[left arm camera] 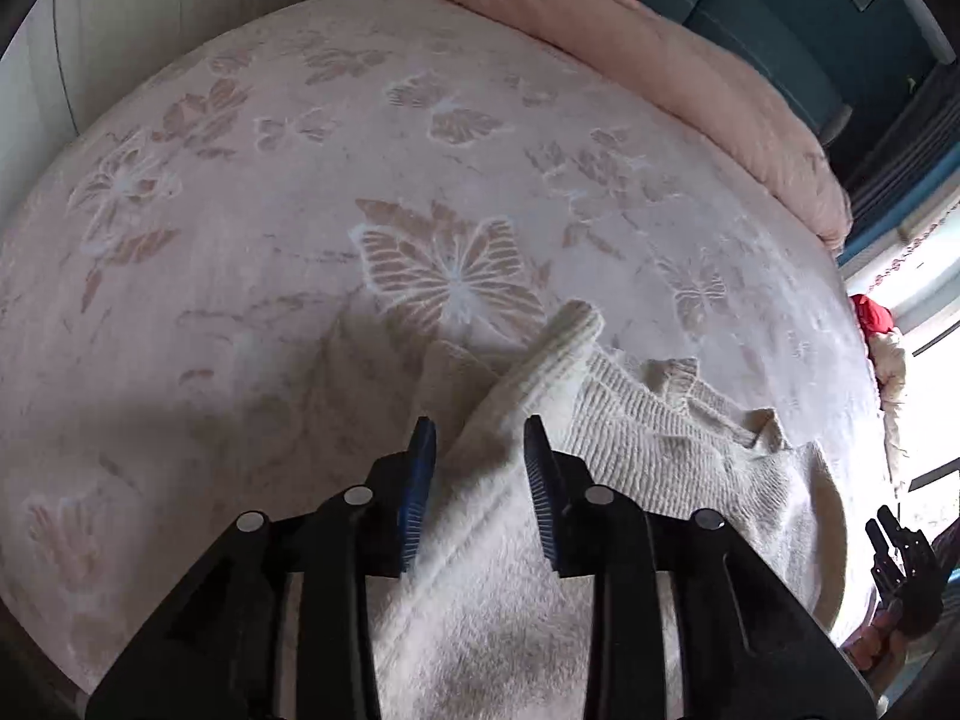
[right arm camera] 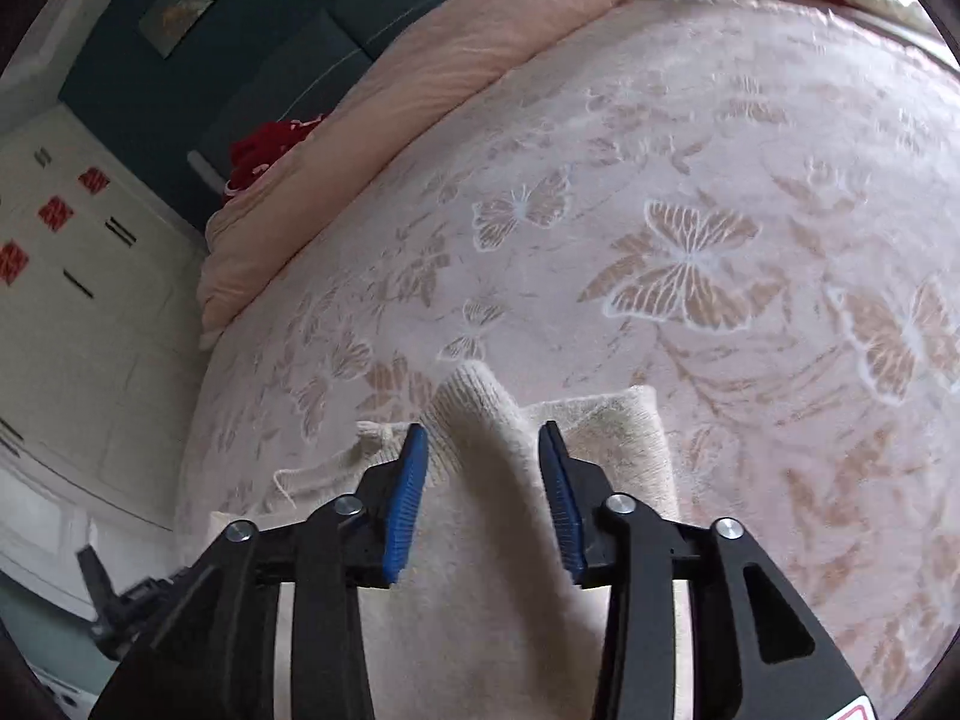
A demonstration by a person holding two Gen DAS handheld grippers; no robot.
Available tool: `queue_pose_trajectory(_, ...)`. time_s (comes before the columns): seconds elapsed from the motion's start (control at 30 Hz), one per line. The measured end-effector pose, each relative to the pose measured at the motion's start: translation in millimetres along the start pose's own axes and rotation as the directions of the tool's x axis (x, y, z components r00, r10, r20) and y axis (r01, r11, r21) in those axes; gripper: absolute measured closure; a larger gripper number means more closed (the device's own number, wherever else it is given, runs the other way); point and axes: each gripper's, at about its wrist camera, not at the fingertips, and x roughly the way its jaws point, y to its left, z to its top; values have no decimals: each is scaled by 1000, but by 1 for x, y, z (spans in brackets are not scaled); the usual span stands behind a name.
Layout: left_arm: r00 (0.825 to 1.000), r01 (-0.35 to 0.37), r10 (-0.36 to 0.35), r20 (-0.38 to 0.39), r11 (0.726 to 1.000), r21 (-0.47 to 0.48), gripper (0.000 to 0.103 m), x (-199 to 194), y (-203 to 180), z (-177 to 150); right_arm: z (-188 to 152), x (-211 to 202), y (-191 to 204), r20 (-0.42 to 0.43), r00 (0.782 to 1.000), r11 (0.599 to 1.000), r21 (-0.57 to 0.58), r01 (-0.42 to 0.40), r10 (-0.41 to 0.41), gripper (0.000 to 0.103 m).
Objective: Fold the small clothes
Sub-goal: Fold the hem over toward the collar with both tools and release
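Observation:
A small cream knitted sweater (left arm camera: 648, 438) lies on a pink bedspread with butterfly patterns (left arm camera: 300, 180). My left gripper (left arm camera: 480, 438) is open, with its jaws on either side of a ribbed sleeve (left arm camera: 534, 372) that lies folded across the body. My right gripper (right arm camera: 483, 444) is open too, with the other sleeve (right arm camera: 480, 408) between its jaws, folded over the sweater body (right arm camera: 606, 426). Neither gripper pinches the cloth. The sweater's lower part is hidden under both grippers.
A rolled pink quilt (left arm camera: 660, 60) lies along the far edge of the bed, with a red item (right arm camera: 264, 144) beside it. White cupboards (right arm camera: 72, 276) stand past the bed's edge. The other gripper shows at the right edge of the left wrist view (left arm camera: 900, 564).

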Motion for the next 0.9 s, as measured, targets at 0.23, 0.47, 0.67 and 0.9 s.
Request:
queue_pose_trajectory(0.23,997,-21,29,-76,995,100,47,30,-20,-23,-41,48,12,-119,970,939,-300,166,-210,40)
queue_pose_trajectory(0.47,998,-60,59,15,995,75,94,9,-22,-10,-23,-17,17,26,993,973,-197,116,-113,97)
queue_pose_trajectory(0.67,986,-132,143,-88,983,129,89,63,-17,-11,-53,41,-27,-151,950,945,-228,235,-273,96)
queue_pose_trajectory(0.9,992,-81,64,113,984,156,75,-30,-43,-31,-57,-42,43,61,983,943,-278,185,-175,85)
